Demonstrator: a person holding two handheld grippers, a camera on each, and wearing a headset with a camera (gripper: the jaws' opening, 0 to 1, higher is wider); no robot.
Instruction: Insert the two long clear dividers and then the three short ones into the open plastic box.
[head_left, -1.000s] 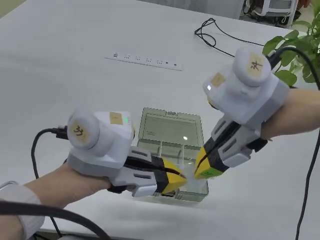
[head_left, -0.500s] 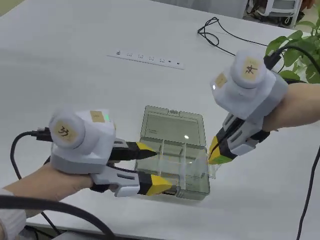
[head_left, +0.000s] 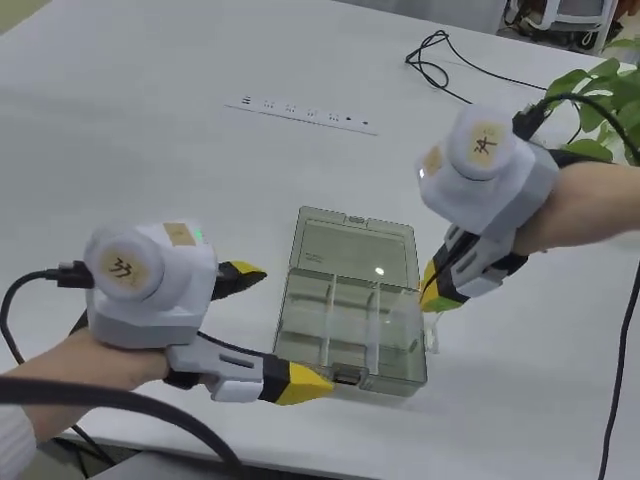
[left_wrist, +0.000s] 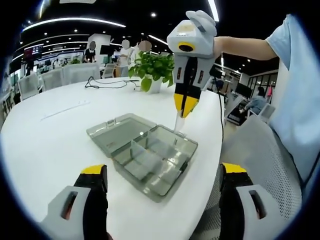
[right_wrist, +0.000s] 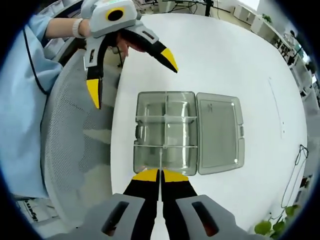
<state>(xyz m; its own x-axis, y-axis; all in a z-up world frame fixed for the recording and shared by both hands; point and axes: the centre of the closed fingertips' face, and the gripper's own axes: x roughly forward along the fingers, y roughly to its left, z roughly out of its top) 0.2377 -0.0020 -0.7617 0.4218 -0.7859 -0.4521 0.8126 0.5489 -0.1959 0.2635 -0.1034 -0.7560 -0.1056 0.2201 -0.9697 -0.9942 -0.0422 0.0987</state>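
Note:
The clear plastic box (head_left: 395, 372) lies open near the table's front edge, its lid (head_left: 355, 245) flat behind it. Clear dividers (right_wrist: 166, 107) stand inside and split it into compartments. My right gripper (head_left: 432, 297) hovers over the box's right side, shut on a thin short clear divider (left_wrist: 177, 124) that hangs down from its tips towards the box; in the right gripper view this divider (right_wrist: 160, 159) is edge-on above my right gripper (right_wrist: 160, 175). My left gripper (head_left: 272, 327) is wide open left of the box, holding nothing. In the left gripper view the box (left_wrist: 145, 155) lies ahead of it.
A white power strip (head_left: 300, 110) lies farther back on the table. A black cable (head_left: 440, 60) curls at the back right, beside a green plant (head_left: 600, 90). A grey mesh chair (right_wrist: 75, 150) stands at the table's near edge.
My left gripper has opened and pulled back left from the box's front edge. My right gripper has lifted slightly and shifted right, still pinching the divider.

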